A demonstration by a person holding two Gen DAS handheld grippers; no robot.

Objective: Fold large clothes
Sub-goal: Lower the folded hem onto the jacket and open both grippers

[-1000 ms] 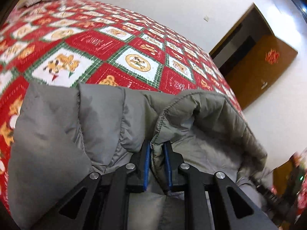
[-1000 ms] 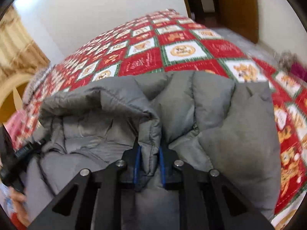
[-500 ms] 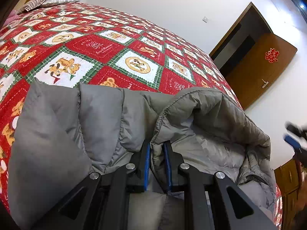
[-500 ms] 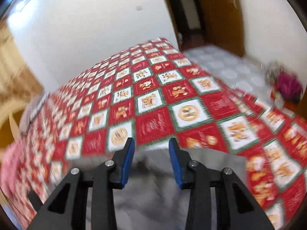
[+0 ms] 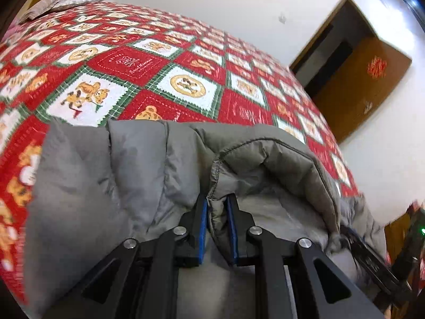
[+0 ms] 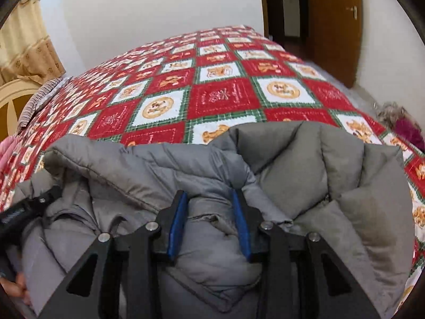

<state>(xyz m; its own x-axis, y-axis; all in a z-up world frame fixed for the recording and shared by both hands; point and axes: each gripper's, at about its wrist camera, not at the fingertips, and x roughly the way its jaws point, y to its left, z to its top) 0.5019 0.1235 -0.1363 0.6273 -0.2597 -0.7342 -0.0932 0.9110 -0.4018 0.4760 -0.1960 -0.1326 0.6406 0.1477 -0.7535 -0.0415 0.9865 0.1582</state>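
Observation:
A grey padded jacket lies at the near edge of a bed with a red, white and green patchwork quilt. My left gripper is shut on a fold of the jacket's collar edge, with the fabric pinched between the blue pads. In the right wrist view the jacket fills the lower half. My right gripper is open, its fingers straddling a bunched fold of the jacket near the collar without closing on it. The left gripper's body shows at the left edge there.
The quilt stretches away to a white wall. A brown wooden door stands open at the right. A striped pillow and curtain sit at the far left. A purple object lies on the floor at the right.
My right gripper let go of the jacket, lifted away over the quilt, then came back down open around a fold near the collar. My left gripper kept its hold.

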